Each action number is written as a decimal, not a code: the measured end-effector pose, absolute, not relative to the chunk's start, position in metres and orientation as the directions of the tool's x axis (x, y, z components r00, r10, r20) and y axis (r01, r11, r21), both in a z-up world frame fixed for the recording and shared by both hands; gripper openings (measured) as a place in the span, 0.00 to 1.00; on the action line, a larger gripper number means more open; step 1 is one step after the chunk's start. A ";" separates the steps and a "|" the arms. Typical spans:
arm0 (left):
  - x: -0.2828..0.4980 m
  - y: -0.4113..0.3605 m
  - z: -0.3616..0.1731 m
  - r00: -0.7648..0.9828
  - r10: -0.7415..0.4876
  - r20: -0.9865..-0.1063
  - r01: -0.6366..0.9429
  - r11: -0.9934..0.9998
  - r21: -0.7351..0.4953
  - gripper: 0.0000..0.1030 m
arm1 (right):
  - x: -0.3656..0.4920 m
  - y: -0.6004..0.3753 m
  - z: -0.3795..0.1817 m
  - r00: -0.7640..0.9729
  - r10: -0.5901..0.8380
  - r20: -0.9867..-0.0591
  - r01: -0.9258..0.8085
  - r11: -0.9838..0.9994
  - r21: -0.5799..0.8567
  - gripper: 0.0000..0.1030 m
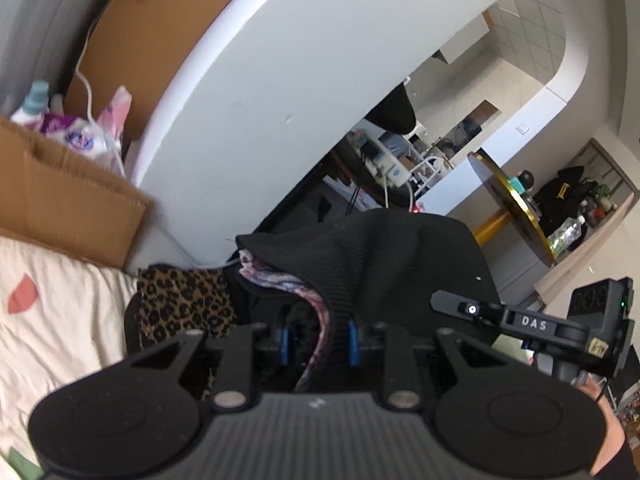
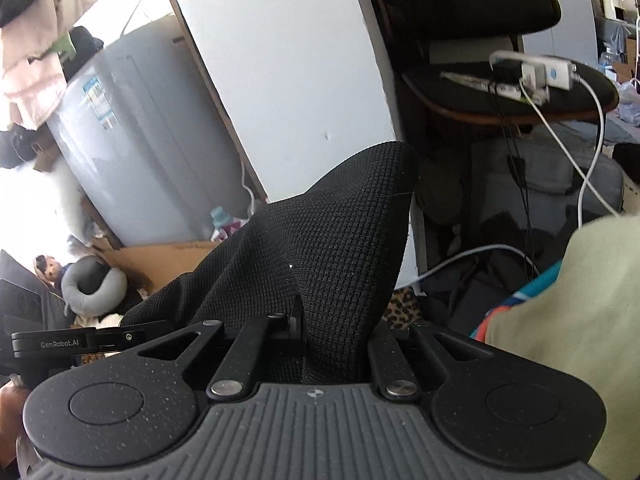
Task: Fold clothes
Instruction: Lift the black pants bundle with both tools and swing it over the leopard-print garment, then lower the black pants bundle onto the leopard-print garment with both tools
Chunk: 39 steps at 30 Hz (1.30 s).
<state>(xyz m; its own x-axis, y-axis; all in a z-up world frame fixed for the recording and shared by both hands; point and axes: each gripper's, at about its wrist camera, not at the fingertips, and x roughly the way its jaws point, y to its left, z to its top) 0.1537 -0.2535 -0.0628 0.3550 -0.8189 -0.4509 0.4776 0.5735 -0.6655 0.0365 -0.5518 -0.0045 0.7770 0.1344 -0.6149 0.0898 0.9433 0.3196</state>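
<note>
**Ana:** Cluttered bedroom, really: a cream quilted bedspread [image 1: 60,320] at the lower left, a flattened brown cardboard box [image 1: 76,200] against a white wall panel [image 1: 260,100], and a leopard-print cloth [image 1: 182,304] lying at the bed's edge.

**Ben:** And the garment being folded?

**Ana:** A black ribbed knit garment with a pink-and-purple patterned lining [image 1: 380,256]. It's lifted off the bed, stretched between the two tools. The left gripper [image 1: 318,340] has its blue-padded fingers [image 1: 352,340] closed narrowly on the hem where the lining shows.

**Ben:** The other side?

**Ana:** The right gripper [image 2: 320,344] is clamped on a bunch of the same black fabric, which peaks upward in front of it.

**Ben:** Why hold it like that?

**Ana:** My guess: gripping two points in the air lets the cloth hang out straight before it's laid or doubled over. How many folds it already carries, I can't tell.
</note>
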 end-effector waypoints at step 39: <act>0.254 -0.298 -0.281 0.303 -0.783 -0.543 0.460 0.619 -0.637 0.27 | 0.162 -0.585 -0.257 0.665 0.031 -0.746 0.206 0.953 0.223 0.18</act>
